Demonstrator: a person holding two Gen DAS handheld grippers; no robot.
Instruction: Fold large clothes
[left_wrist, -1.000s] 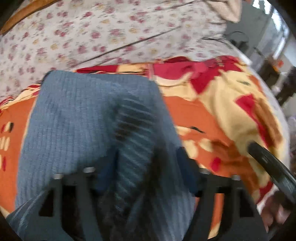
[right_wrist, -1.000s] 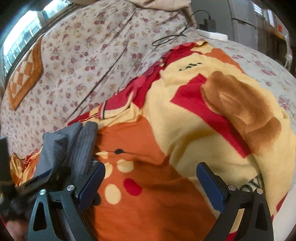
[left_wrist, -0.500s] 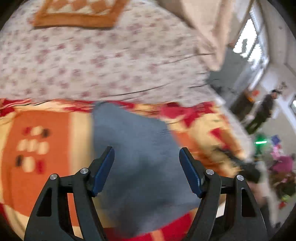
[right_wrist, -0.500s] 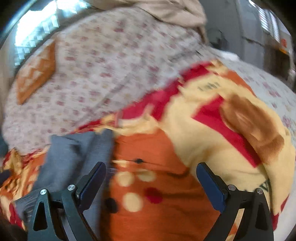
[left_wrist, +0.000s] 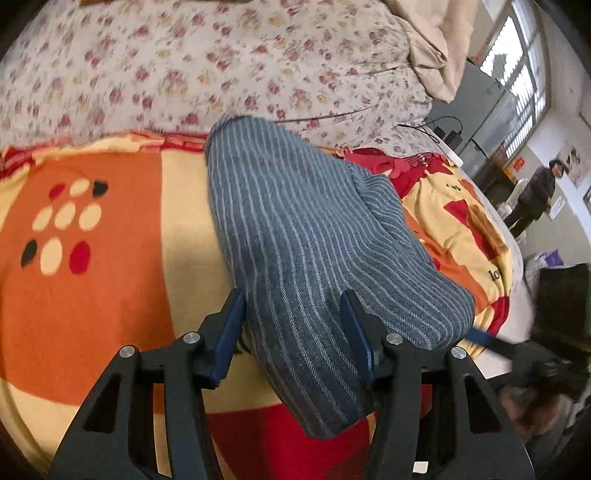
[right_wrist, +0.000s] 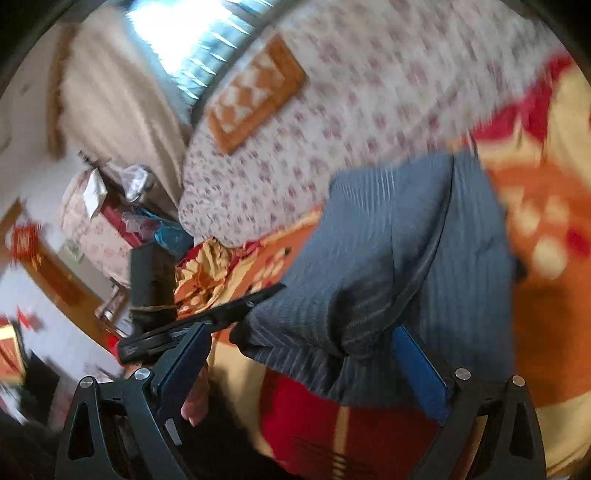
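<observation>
A grey-blue striped garment (left_wrist: 310, 236) lies folded in a long strip on an orange, yellow and red blanket (left_wrist: 92, 266) on the bed. My left gripper (left_wrist: 295, 332) is open, its jaws either side of the garment's near end, holding nothing. In the right wrist view the garment (right_wrist: 399, 254) fills the middle, blurred. My right gripper (right_wrist: 306, 365) is open over its near edge and holds nothing. The left gripper (right_wrist: 207, 317) shows there as a dark bar at the garment's left side.
A floral bedspread (left_wrist: 221, 66) covers the far side of the bed, with a beige pillow (left_wrist: 436, 44) at the back. A charger and cable (left_wrist: 443, 129) lie at the bed's far right. A person (left_wrist: 535, 199) stands in the room beyond. Furniture and clutter (right_wrist: 110, 206) stand left of the bed.
My left gripper let go of the garment, opened and drew back; the garment now lies flat. My right gripper swung left from the bare blanket to over the garment's near edge.
</observation>
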